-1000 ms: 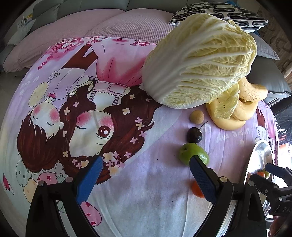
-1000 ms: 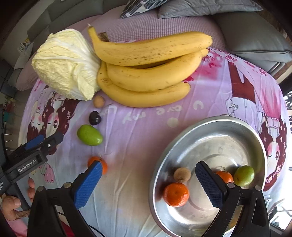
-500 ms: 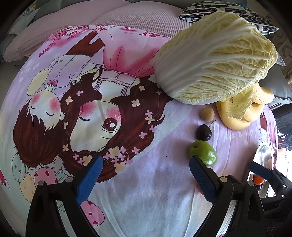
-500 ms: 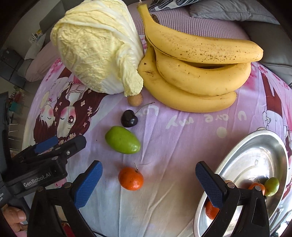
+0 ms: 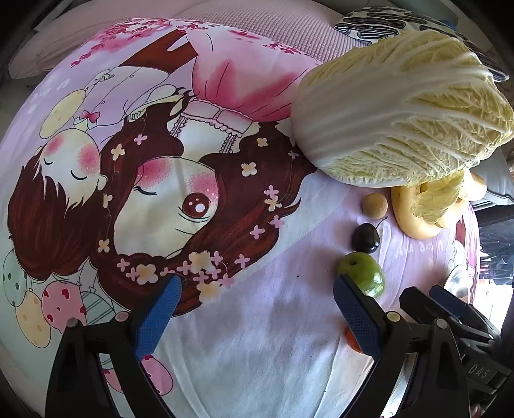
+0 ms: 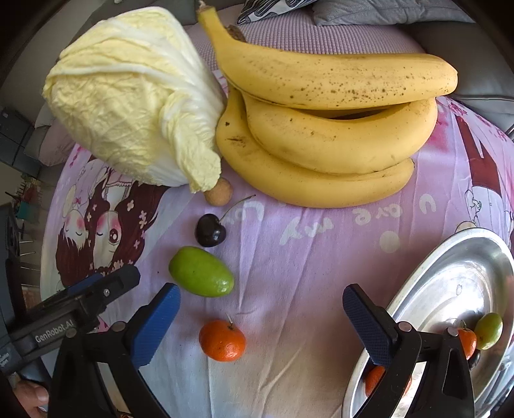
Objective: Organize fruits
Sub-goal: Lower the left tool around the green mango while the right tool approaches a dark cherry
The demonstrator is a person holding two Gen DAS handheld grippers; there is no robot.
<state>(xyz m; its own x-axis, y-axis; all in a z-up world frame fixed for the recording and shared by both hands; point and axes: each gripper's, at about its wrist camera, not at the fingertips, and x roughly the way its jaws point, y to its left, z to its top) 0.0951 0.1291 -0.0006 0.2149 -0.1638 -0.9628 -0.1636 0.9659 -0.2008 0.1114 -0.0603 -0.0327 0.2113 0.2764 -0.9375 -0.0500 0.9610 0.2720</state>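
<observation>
On the pink cartoon cloth lie an orange tangerine [image 6: 222, 335], a green oval fruit [image 6: 201, 271], a dark cherry [image 6: 210, 230] and a small tan round fruit [image 6: 218, 192]. My right gripper [image 6: 261, 316] is open, its blue pads either side of the tangerine and a little above it. A steel plate [image 6: 449, 289] at the right holds tangerines and a green fruit [image 6: 488, 330]. My left gripper [image 5: 255, 312] is open over bare cloth, with the green fruit [image 5: 361, 277] just beyond its right pad. The other gripper [image 6: 74, 316] shows at the lower left.
A big bunch of bananas [image 6: 324, 128] and a napa cabbage [image 6: 128, 96] fill the far side of the cloth. Grey and patterned cushions [image 5: 385, 29] lie behind. A hand [image 6: 32, 394] holds the left gripper at the bottom left.
My right gripper swung left from over the plate to the loose fruits, now straddling the tangerine. The left gripper shifted slightly, so the cabbage and fruits slid right in its view.
</observation>
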